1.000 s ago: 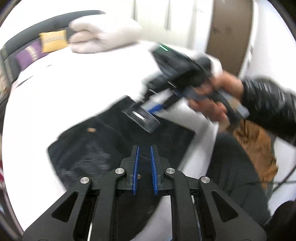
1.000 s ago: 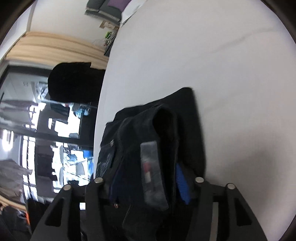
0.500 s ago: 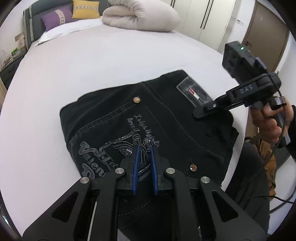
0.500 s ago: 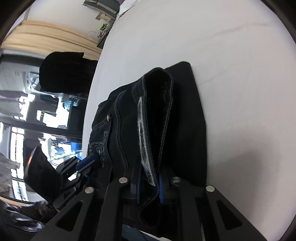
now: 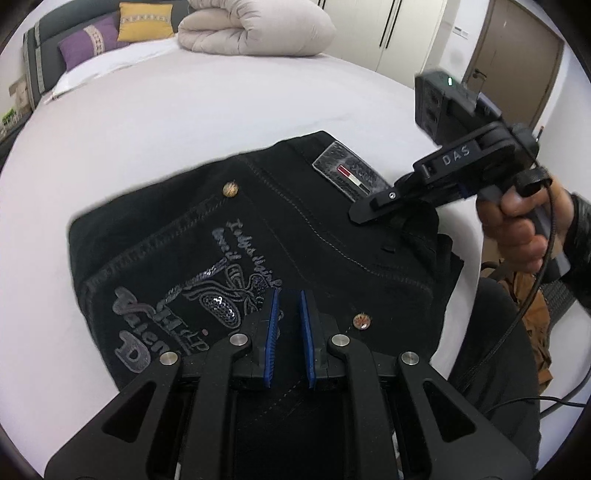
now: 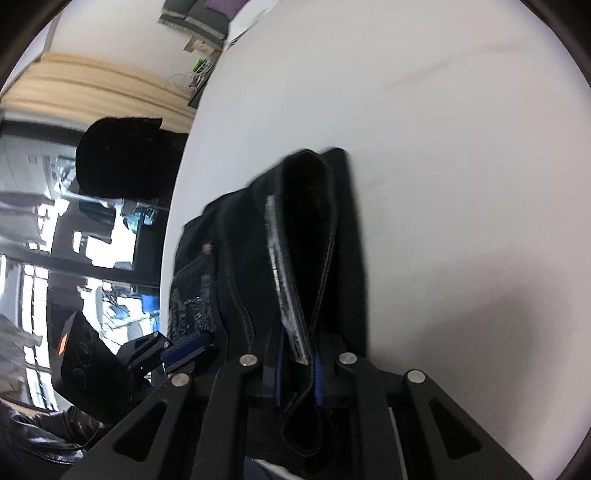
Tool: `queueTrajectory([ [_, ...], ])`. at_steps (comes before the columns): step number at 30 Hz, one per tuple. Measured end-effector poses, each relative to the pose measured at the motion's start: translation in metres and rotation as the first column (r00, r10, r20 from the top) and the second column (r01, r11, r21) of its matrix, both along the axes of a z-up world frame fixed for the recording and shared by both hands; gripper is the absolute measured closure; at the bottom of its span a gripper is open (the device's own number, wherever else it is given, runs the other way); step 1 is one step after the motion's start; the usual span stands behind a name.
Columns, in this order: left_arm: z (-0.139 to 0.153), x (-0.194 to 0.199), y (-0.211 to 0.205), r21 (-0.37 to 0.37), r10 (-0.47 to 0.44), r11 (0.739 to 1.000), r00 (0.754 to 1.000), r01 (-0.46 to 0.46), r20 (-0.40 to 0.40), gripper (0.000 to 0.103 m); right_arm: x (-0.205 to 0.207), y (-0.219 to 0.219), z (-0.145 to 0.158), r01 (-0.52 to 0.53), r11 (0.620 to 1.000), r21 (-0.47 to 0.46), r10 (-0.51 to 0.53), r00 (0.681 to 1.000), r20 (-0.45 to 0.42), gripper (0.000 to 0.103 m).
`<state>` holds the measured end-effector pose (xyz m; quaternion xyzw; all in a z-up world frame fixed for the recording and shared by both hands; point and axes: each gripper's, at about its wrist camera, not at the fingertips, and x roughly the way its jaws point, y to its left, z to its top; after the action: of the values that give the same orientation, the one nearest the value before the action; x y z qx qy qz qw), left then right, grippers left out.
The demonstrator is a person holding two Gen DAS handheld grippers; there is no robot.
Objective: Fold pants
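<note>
Black jeans [image 5: 258,236] lie folded into a compact block on the white bed [image 5: 184,122], back pocket embroidery and leather waistband patch [image 5: 349,173] facing up. My left gripper [image 5: 287,328] hovers over the near edge of the jeans, jaws narrowly apart with nothing between them. My right gripper [image 6: 298,373] is shut on the jeans' waistband [image 6: 295,280] and holds that edge slightly lifted; it also shows in the left wrist view [image 5: 391,201] at the right side of the jeans.
A rolled beige duvet [image 5: 255,27] and purple and yellow pillows [image 5: 110,33] lie at the head of the bed. Wardrobe doors and a brown door [image 5: 517,55] stand beyond. A window and dark furniture [image 6: 118,158] are past the bed's far edge.
The right gripper laid the top fold of the jeans down flat and stayed clamped on the waistband. The left gripper rose and pulled back slightly, its jaws unchanged.
</note>
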<state>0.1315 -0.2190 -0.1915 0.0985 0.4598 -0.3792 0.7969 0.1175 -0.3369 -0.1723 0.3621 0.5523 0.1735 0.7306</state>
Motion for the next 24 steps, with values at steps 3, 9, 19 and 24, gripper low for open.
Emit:
queueTrajectory([
  [3, 0.008, -0.002, 0.009, -0.017, -0.004, 1.0, 1.0, 0.004, 0.008, 0.092, -0.006, -0.004, -0.001, 0.03, 0.999, 0.03, -0.03, 0.999, 0.019, 0.092],
  [9, 0.01, 0.016, 0.026, -0.019, 0.062, 0.998, 0.997, -0.061, 0.036, 0.092, -0.008, -0.013, 0.005, 0.014, 1.0, -0.003, -0.014, 1.0, 0.017, 0.091],
  [19, 0.009, 0.018, 0.057, -0.024, 0.098, 0.995, 0.99, -0.097, 0.097, 0.092, -0.036, 0.003, 0.017, 0.085, 0.996, -0.003, -0.085, 0.995, 0.051, 0.074],
  [24, 0.01, 0.023, 0.057, 0.005, 0.092, 0.996, 0.987, -0.094, 0.132, 0.092, -0.051, -0.003, 0.018, 0.13, 0.991, 0.043, -0.132, 0.99, 0.045, 0.05],
])
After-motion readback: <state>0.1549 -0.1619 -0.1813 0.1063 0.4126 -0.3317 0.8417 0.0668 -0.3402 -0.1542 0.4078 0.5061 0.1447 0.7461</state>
